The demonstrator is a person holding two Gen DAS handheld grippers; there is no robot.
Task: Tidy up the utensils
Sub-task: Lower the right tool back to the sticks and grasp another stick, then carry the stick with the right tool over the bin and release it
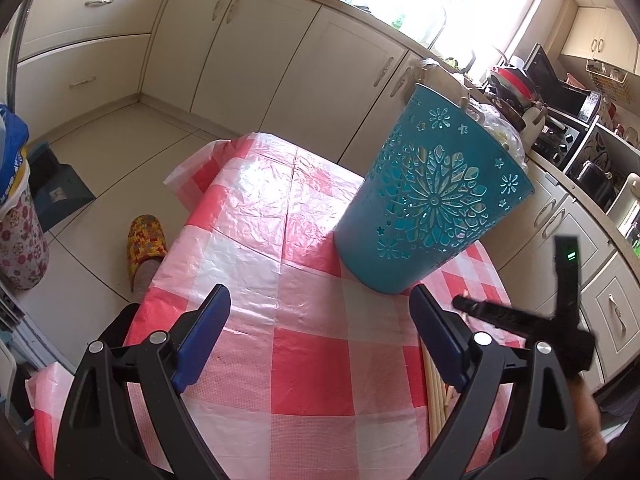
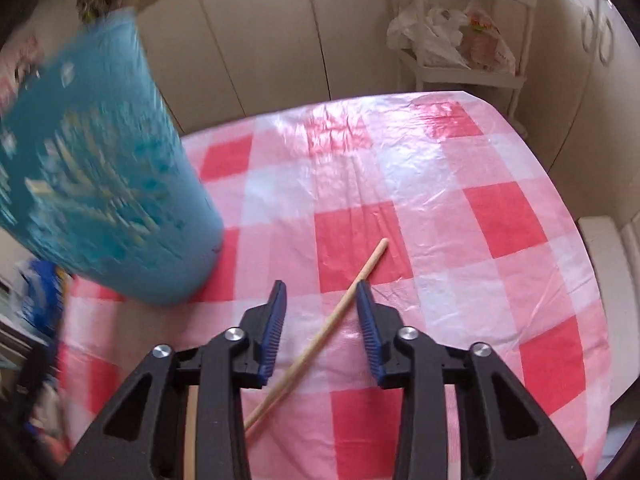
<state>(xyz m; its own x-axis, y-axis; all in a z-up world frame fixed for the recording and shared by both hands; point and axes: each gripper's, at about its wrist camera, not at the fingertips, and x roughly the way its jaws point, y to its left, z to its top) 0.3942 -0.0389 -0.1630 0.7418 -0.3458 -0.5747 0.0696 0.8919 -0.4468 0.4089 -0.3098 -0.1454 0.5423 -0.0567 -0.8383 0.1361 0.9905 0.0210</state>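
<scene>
A teal cut-out basket (image 1: pixel 432 196) stands on the red-and-white checked table (image 1: pixel 304 360), ahead and right of my left gripper (image 1: pixel 320 308), which is open and empty above the cloth. Several wooden sticks (image 1: pixel 438 400) lie at the table's right side under its right finger. In the right wrist view the basket (image 2: pixel 100 176) is blurred at far left. A wooden stick (image 2: pixel 320 336) lies on the cloth between the fingers of my right gripper (image 2: pixel 322 300), which is open around it. A second stick end (image 2: pixel 191 436) shows below its left finger.
Cream kitchen cabinets (image 1: pixel 248 52) ring the table. A slipper (image 1: pixel 146 244) lies on the floor at the left. A counter with appliances (image 1: pixel 560 128) runs on the right. A white shelf with plastic bags (image 2: pixel 452 36) stands beyond the table.
</scene>
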